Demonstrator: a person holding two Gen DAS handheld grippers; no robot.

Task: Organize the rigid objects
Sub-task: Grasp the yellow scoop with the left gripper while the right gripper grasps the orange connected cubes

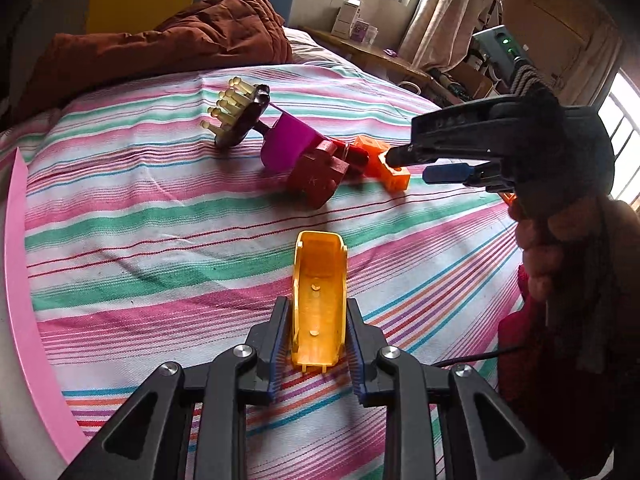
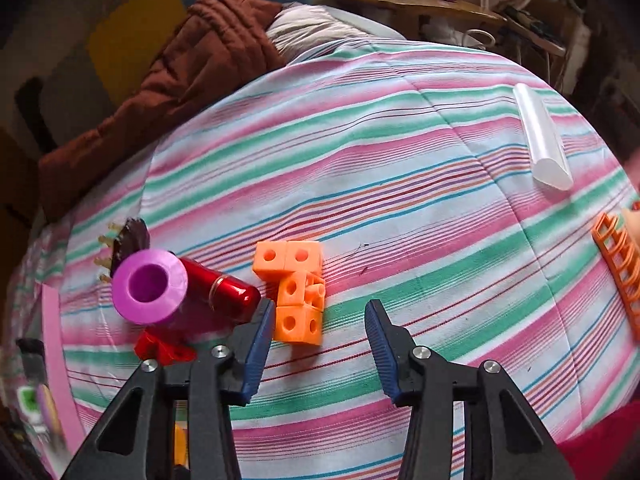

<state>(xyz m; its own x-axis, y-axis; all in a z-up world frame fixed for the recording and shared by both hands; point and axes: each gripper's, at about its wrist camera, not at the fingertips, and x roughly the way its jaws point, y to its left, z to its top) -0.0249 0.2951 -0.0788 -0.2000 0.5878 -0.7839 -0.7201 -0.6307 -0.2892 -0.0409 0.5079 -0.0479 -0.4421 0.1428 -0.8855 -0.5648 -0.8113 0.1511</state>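
On the striped bed sheet (image 1: 140, 208), our left hand-held gripper (image 1: 318, 344) is clenched on a yellow plastic shell (image 1: 320, 300), a hollow trough with its open side up, its near end between the ribbed blue pads. Beyond it, left to right, lie a dark brush with pale bristles (image 1: 236, 114), a purple funnel-shaped piece (image 2: 150, 286) touching a glossy red cylinder (image 2: 228, 294), a dark red block (image 1: 318, 176), and a cluster of orange cubes with round holes (image 2: 298, 292). Our right hand-held gripper (image 2: 320, 320) is released, jaws wide apart, its left pad just beside the cubes. Bare sheet stretches rightward to a translucent white tube (image 2: 544, 140) and an orange lattice piece (image 2: 620, 264) at the edge.
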